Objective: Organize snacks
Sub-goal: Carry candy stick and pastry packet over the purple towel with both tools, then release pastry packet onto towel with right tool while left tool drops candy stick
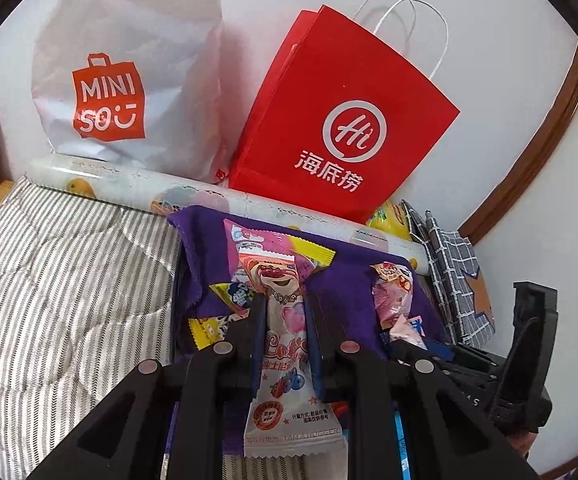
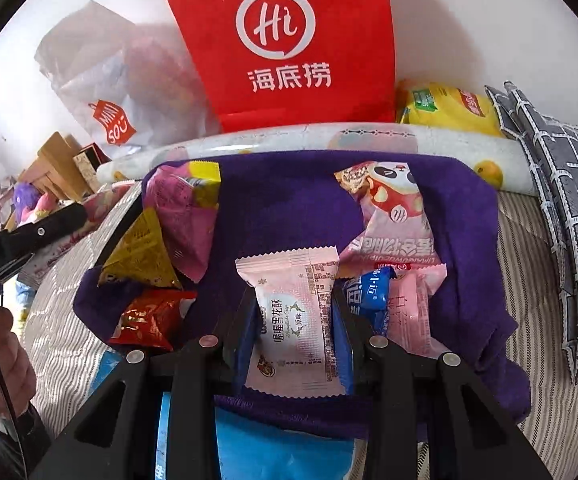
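Observation:
My left gripper [image 1: 285, 304] is shut on a long pink-and-white bear-print snack packet [image 1: 289, 360], held above a purple cloth [image 1: 353, 276]. Yellow-edged packets [image 1: 225, 300] and a pink packet [image 1: 393, 292] lie on that cloth. In the right wrist view, my right gripper [image 2: 293, 300] is shut on a pale pink packet with green lettering [image 2: 293, 320], its pads pressing both long edges. Around it on the purple cloth [image 2: 289, 208] lie a pink-and-yellow packet [image 2: 181, 216], a gold one [image 2: 141, 256], a red one [image 2: 149, 320], a pink panda-print one [image 2: 393, 216] and a blue one [image 2: 369, 292].
A red paper bag [image 2: 285, 40] and a white plastic shopping bag [image 1: 129, 80] lean on the wall behind a rolled printed sheet [image 1: 129, 184]. Striped bedding [image 1: 69, 280] lies under everything. A grey checked cloth [image 2: 561, 200] and a yellow bag [image 2: 445, 108] sit at the right. A person's hand [image 2: 5, 340] shows at the left.

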`<state>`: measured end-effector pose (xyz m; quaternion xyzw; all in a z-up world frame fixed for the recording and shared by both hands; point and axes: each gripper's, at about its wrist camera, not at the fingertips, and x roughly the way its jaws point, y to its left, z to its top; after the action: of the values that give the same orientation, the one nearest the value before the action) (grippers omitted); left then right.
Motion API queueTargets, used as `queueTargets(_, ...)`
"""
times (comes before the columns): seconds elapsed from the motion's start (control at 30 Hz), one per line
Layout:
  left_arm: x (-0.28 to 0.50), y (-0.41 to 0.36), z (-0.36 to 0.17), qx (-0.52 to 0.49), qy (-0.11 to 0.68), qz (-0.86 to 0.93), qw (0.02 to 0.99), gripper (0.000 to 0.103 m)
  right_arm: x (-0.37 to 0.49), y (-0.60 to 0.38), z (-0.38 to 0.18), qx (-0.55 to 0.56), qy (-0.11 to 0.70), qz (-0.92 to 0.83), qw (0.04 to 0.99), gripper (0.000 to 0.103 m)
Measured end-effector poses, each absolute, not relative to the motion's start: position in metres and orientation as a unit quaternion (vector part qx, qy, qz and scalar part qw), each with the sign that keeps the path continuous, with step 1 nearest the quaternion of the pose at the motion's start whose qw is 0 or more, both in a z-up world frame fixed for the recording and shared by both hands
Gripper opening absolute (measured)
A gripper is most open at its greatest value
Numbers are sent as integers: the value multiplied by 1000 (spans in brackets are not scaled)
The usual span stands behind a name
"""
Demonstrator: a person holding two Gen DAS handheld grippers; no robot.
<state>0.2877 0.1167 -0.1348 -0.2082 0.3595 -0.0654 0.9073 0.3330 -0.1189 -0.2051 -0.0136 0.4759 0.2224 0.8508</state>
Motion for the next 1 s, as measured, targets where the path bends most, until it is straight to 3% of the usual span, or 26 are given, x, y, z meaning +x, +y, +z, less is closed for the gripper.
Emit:
queueTargets(0.43, 289, 110, -135, -212, 353, -103, 905, 18, 333, -117, -206, -23, 480, 216, 850, 38)
queueTargets(0.63, 292, 102, -139, -210, 348, -120, 906, 18, 322, -113, -195, -43, 450, 221, 864, 55)
queueTargets(1.0, 303, 93, -153, -199, 345, -111, 910, 18, 316, -114, -183, -39, 426, 229, 875, 55)
